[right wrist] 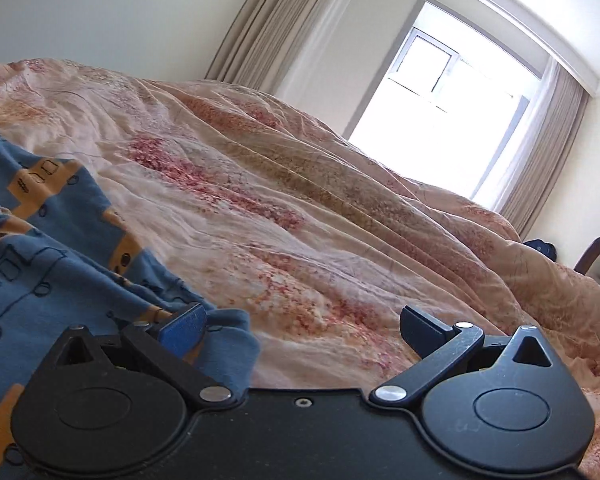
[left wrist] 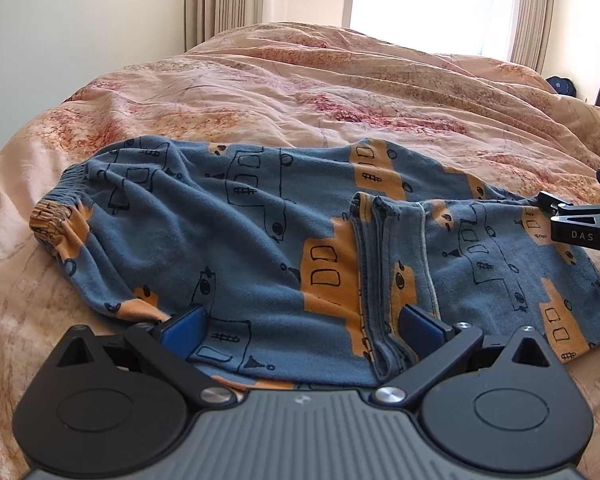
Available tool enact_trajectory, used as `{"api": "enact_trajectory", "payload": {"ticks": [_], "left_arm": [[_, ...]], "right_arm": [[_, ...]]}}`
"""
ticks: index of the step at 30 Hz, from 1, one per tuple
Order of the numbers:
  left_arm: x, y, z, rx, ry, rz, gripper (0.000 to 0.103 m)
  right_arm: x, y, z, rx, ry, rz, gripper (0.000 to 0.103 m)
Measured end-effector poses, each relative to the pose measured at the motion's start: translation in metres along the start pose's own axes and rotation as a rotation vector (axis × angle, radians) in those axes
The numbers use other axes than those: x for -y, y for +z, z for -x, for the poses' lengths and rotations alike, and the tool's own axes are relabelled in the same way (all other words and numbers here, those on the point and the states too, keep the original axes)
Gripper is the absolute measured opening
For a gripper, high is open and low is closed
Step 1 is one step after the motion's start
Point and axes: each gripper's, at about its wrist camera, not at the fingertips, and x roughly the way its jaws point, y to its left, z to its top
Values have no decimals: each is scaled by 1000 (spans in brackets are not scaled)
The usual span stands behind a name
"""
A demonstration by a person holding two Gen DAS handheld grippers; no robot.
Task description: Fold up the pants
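Both black two-finger grippers, left (left wrist: 302, 330) and right (right wrist: 302, 330), gaped wide, holding nothing, straddling the blue-and-orange printed knit pants' (left wrist: 260, 220) near and right edges for folding.

You can read only one piece of lettering: the white capitals "DAS" on the black body of the right gripper (left wrist: 572, 220), where it enters your left wrist view at the far right, just beside the right end of the pants (left wrist: 260, 232). The drawn shapes printed across the pants are line doodles, not letters or numbers you can read. You find no readable label, brand or number on the bedcover (left wrist: 300, 92) under the pants, and nothing legible anywhere in your right wrist view.
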Motion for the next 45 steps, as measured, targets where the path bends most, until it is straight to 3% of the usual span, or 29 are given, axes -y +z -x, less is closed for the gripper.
{"api": "enact_trajectory", "payload": {"ticks": [4, 9, 13, 17, 21, 26, 34, 40, 45], "left_arm": [[-1, 4, 10, 25, 3, 33, 103], [6, 0, 10, 22, 27, -2, 103], [10, -1, 10, 24, 40, -21, 103], [6, 1, 18, 21, 28, -6, 103], [-4, 0, 35, 26, -5, 15, 103], [-24, -9, 62, 41, -25, 53, 103], [-86, -7, 81, 94, 57, 178, 103], [-121, 13, 84, 177, 27, 255, 103], [-125, 25, 73, 230, -12, 223, 103]], "right_arm": [[12, 0, 9, 8, -37, -33, 102], [10, -9, 60, 25, -8, -75, 102], [-8, -33, 88, -47, 21, -55, 102], [-18, -49, 89, -94, 6, -45, 102], [-19, -36, 93, -105, -22, -65, 102], [-37, -23, 125, -72, 21, -123, 102], [-95, -15, 167, -52, 163, -154, 102], [-120, 5, 163, -33, 191, -115, 102], [-125, 23, 137, -44, 193, -146, 102]]}}
